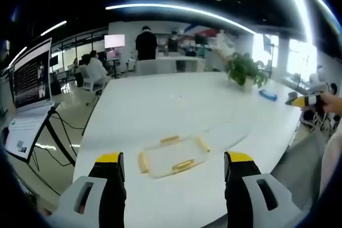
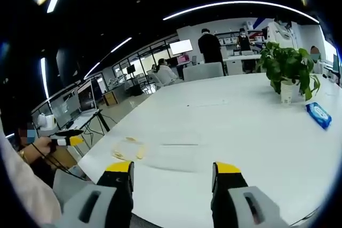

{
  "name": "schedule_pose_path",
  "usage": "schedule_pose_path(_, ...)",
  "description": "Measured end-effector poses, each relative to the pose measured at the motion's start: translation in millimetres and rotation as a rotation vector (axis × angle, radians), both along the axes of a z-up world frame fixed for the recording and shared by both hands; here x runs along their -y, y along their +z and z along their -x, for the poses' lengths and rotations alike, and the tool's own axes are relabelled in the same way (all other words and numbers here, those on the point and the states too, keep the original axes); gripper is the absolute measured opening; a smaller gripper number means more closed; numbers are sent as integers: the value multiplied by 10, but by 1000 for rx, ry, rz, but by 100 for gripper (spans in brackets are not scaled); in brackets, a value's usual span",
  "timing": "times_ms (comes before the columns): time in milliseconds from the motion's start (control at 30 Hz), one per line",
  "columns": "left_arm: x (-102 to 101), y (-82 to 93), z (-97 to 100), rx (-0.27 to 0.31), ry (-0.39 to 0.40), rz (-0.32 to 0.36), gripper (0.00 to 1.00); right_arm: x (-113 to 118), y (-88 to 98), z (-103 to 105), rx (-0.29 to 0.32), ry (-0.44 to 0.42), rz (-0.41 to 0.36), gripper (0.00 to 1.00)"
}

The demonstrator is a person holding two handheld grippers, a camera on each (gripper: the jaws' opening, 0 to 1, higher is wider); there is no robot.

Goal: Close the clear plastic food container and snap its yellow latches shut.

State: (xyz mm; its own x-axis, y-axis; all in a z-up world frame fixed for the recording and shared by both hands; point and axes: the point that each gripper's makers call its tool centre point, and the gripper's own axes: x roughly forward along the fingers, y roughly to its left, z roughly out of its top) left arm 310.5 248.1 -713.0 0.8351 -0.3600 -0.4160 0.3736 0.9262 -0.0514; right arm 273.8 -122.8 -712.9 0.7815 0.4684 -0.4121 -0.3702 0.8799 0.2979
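— What do you see along your left gripper?

— In the left gripper view my left gripper (image 1: 173,165) stands with its jaws spread wide and nothing between them, hanging above the near edge of the white table (image 1: 160,105). The clear plastic food container (image 1: 173,156) lies flat on the table just beyond and between the jaw tips. Its yellow latches (image 1: 183,165) sit at the edges, one on each of the four sides as far as I can tell. Whether the lid is on I cannot tell; the plastic is too clear. Farther back stands a potted plant (image 1: 245,70), and right of it a blue packet (image 1: 268,95). At the right edge my other tool, the right gripper (image 1: 304,100), comes in, held in a hand (image 1: 332,102), well apart from the container. A monitor (image 1: 31,76) stands off to the left beside the table, and people sit and stand at the back of the room.

— And along the right one?

— In the right gripper view its jaws are likewise wide apart and empty, over the table's near edge. The container lies ahead and to the left, faint against the white top, its latches showing as pale yellow marks. The plant stands at the far right, the blue packet just beside it. At the left edge the left gripper shows, held clear of the table.
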Motion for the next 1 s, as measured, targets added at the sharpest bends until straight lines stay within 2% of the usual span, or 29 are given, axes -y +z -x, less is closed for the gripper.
schedule_pose_path(1000, -25, -49, -29, -12, 3, 2, 75, -22, -23, -17, -9, 9, 11, 57)
